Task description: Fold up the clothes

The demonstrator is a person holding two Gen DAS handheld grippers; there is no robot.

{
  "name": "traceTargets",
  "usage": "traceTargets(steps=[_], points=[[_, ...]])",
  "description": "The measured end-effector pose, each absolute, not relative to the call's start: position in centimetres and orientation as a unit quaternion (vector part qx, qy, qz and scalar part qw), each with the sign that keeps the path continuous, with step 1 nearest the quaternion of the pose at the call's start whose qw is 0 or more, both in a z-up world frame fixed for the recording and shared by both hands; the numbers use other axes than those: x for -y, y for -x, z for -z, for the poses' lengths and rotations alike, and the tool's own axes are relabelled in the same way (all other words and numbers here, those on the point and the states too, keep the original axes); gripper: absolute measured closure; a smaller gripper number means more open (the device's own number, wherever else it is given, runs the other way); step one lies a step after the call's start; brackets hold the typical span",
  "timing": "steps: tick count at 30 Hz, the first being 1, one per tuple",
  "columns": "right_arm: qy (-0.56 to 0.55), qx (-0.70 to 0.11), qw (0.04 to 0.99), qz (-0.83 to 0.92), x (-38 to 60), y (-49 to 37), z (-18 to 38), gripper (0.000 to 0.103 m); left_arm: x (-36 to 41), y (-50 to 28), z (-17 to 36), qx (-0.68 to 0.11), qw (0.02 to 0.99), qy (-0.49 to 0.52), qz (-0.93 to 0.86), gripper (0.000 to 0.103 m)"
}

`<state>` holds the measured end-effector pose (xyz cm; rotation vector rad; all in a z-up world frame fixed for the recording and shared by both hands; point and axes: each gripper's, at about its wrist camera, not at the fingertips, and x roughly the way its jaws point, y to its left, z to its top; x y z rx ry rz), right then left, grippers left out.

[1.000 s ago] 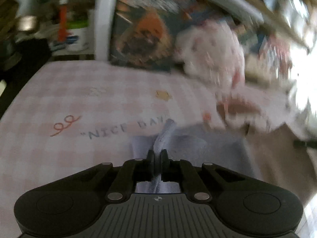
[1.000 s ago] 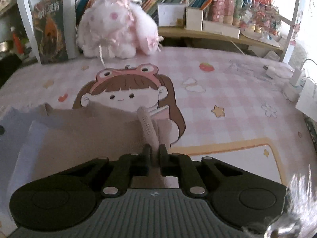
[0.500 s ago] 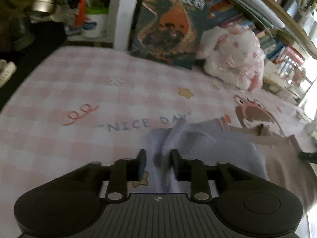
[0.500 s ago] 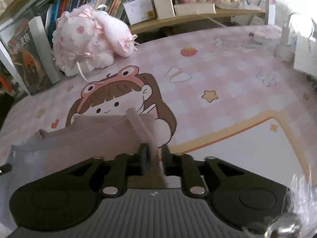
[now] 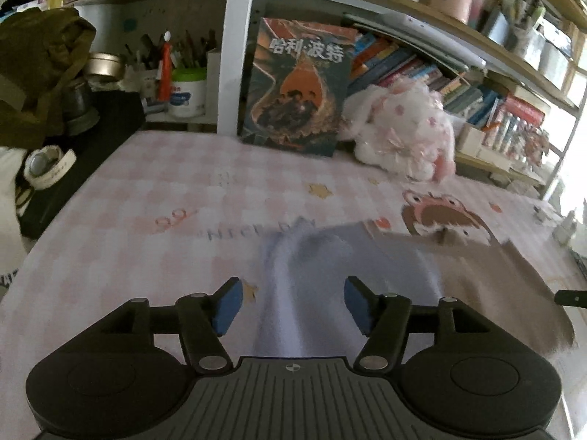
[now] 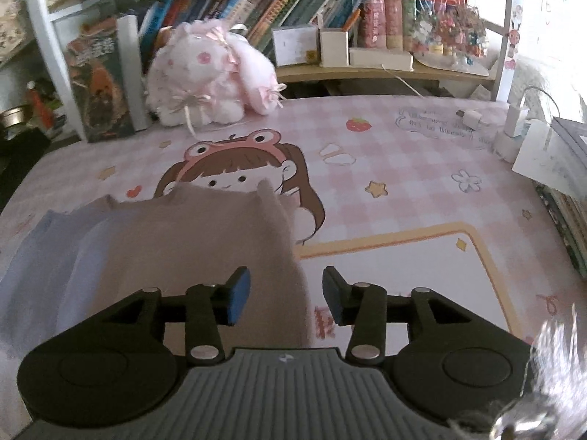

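I read the garment (image 6: 190,242) as folded once: it lies flat on the near-left counter (image 6: 403,190), more folds probably left. Left tool (image 5: 293,302) and right tool (image 6: 286,295) jaws opening, gripping nothing.

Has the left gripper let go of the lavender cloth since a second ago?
Yes. The left gripper was shut on a fold of the lavender cloth just below the NICE DAY lettering; now its jaws are opening and the cloth lies loose between them.
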<state>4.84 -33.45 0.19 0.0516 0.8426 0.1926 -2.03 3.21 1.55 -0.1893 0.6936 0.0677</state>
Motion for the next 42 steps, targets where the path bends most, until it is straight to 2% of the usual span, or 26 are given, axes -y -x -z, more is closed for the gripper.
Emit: traceTargets(steps=[9,12,17,27,32,42], points=[[0.024,-0.411,0.901,-0.140,33.9,1.6,0.9,0.059,2.2,7.5,-1.1,-0.356,0.929,0.090,-0.044,0.037],[0.033,-0.411,0.898,-0.151,34.3,3.2,1.0,0.046,3.6,9.0,-1.1,-0.357,0.927,0.098,-0.057,0.028],[0.043,-0.413,0.895,-0.165,35.3,5.6,1.0,0.033,5.8,11.6,-0.9,-0.361,0.923,0.111,-0.076,0.019],[0.054,-0.409,0.892,-0.186,37.0,9.7,1.1,0.025,9.2,15.5,-0.4,-0.371,0.918,0.108,-0.091,0.018],[0.064,-0.409,0.890,-0.189,37.0,10.3,1.1,0.014,9.1,15.7,0.0,-0.383,0.912,0.116,-0.093,0.012],[0.070,-0.432,0.881,-0.181,35.3,8.6,1.8,0.011,4.7,12.8,2.1,-0.416,0.872,0.251,-0.064,0.013]])
